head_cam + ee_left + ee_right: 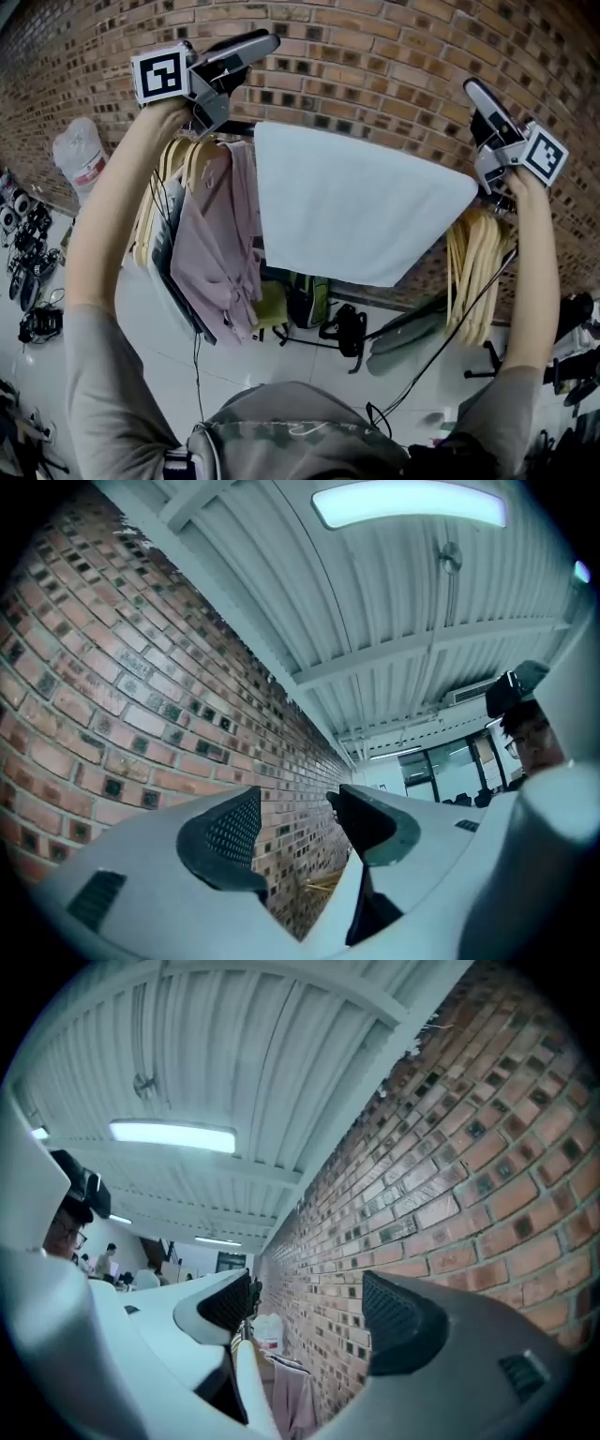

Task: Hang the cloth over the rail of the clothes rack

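Head view looks steeply down; both gripper views tilt upward, sharing the brick wall point(112, 696).

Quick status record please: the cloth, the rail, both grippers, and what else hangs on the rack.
cloth: pale white rectangular cloth, draped over the rail
rail: dark metal rail before a red brick wall
left gripper: jaws apart, empty, clear of the cloth
right gripper: jaws apart, empty, clear of the cloth
also hanging: pink shirt left of the cloth; wooden hangers right of it
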Action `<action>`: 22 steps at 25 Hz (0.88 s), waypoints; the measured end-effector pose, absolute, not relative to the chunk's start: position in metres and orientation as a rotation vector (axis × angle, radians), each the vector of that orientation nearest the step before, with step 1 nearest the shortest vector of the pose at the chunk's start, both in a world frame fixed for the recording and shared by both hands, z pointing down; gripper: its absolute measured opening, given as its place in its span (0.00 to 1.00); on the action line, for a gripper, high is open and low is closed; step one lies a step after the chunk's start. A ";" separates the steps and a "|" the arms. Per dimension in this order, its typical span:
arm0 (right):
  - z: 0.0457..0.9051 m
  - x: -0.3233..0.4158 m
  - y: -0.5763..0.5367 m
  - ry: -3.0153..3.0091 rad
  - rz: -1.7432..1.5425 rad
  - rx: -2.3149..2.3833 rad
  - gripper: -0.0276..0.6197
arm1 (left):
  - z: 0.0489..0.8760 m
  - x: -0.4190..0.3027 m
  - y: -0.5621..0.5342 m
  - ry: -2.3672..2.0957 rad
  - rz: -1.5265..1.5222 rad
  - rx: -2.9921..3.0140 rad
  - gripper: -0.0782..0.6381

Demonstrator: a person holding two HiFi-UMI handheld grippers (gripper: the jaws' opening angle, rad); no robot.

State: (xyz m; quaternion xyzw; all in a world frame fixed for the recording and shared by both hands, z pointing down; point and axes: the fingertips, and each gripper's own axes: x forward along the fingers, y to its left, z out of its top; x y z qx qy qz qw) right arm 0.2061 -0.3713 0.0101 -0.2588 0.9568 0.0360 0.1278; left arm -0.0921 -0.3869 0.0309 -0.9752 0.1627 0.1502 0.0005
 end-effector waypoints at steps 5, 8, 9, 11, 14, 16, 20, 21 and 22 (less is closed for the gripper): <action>0.025 0.198 -0.337 2.831 0.221 -0.732 0.47 | 0.055 -0.070 -0.334 0.369 0.352 -2.995 0.45; 0.033 0.204 -0.320 2.811 0.194 -0.703 0.47 | 0.072 -0.063 -0.314 0.347 0.293 -2.981 0.21; 0.036 0.207 -0.315 2.804 0.180 -0.697 0.47 | 0.079 -0.063 -0.311 0.356 0.280 -2.992 0.12; 0.040 0.212 -0.308 2.795 0.163 -0.685 0.47 | 0.094 -0.064 -0.309 0.381 0.232 -3.018 0.12; 0.048 0.217 -0.300 2.794 0.162 -0.669 0.47 | 0.116 -0.070 -0.306 0.396 0.200 -3.044 0.12; 0.061 0.216 -0.295 2.812 0.167 -0.667 0.47 | 0.133 -0.076 -0.300 0.389 0.210 -3.069 0.12; 0.093 0.213 -0.288 2.830 0.195 -0.696 0.46 | 0.180 -0.085 -0.288 0.423 0.135 -3.111 0.12; 0.098 0.213 -0.284 2.827 0.210 -0.704 0.33 | 0.189 -0.085 -0.286 0.427 0.121 -3.122 0.12; 0.102 0.213 -0.280 2.822 0.222 -0.713 0.24 | 0.197 -0.085 -0.284 0.428 0.113 -3.127 0.12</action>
